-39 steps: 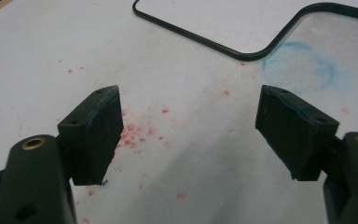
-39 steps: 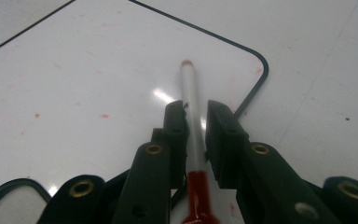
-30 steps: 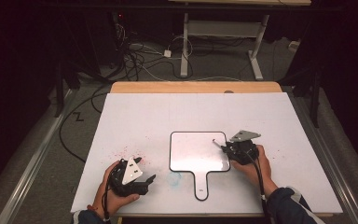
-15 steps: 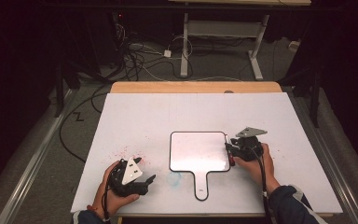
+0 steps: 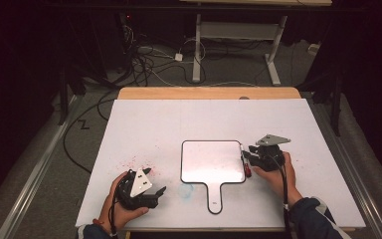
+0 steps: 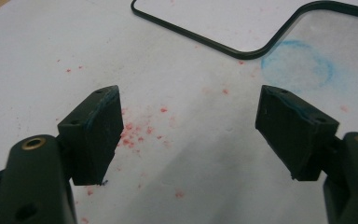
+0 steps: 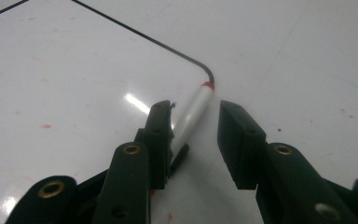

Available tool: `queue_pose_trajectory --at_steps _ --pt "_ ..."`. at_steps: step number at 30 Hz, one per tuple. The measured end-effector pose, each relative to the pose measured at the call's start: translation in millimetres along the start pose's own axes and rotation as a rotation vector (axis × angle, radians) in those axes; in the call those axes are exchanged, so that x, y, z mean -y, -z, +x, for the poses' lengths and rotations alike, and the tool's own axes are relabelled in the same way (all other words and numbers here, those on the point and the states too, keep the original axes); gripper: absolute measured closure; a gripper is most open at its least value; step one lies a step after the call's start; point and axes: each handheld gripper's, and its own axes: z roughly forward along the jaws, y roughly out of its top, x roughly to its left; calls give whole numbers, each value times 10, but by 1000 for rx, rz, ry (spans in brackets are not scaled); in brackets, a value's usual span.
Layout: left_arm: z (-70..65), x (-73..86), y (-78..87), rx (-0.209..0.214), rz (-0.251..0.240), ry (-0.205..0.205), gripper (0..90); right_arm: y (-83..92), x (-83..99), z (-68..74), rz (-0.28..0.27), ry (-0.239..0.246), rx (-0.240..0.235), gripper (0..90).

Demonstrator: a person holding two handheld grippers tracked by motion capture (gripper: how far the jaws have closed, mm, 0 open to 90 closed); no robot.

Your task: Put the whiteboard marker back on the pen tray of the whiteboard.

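Note:
A small whiteboard (image 5: pixel 211 162) with a black rim and a short handle lies flat on the white table (image 5: pixel 179 119). A marker (image 5: pixel 246 168) with a white barrel and red end lies along the board's right edge. My right gripper (image 5: pixel 248 155) points left at it, and in the right gripper view the marker (image 7: pixel 193 112) lies between the jaws of the right gripper (image 7: pixel 196 109). It rests against the left one, with a gap to the right one, so the grip is open. My left gripper (image 5: pixel 156 181) rests at the front left, wide open and empty (image 6: pixel 189 112).
Red specks (image 6: pixel 135 130) and a blue smudge (image 6: pixel 298 65) mark the table by the left gripper. The whiteboard's corner (image 6: pixel 242 18) lies just beyond them. Past the far table edge are cables and desk legs (image 5: pixel 196 50) on the floor.
My right gripper has drifted slightly to the right and away from me at the board's edge. The left hand has kept still.

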Motion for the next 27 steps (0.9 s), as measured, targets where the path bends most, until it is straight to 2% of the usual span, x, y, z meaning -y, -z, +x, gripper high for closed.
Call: queue_pose_trajectory --at_steps 4,7,14,20,26,27 --pt "3 2 0 -1 0 1 221 -9 3 16 3 12 -2 659" --pt "1 1 -1 0 1 -2 221 18 -13 18 -26 23 -10 653" --pt "-9 2 -7 6 7 7 221 187 -104 60 -150 91 -3 545" --pt "-11 2 -12 6 12 7 221 318 -150 68 -222 110 -1 420" --pt "-3 1 -11 -2 8 0 220 526 -130 58 -284 146 1 357" --pt "-7 4 -10 4 11 12 220 561 -121 55 -290 149 -1 354"
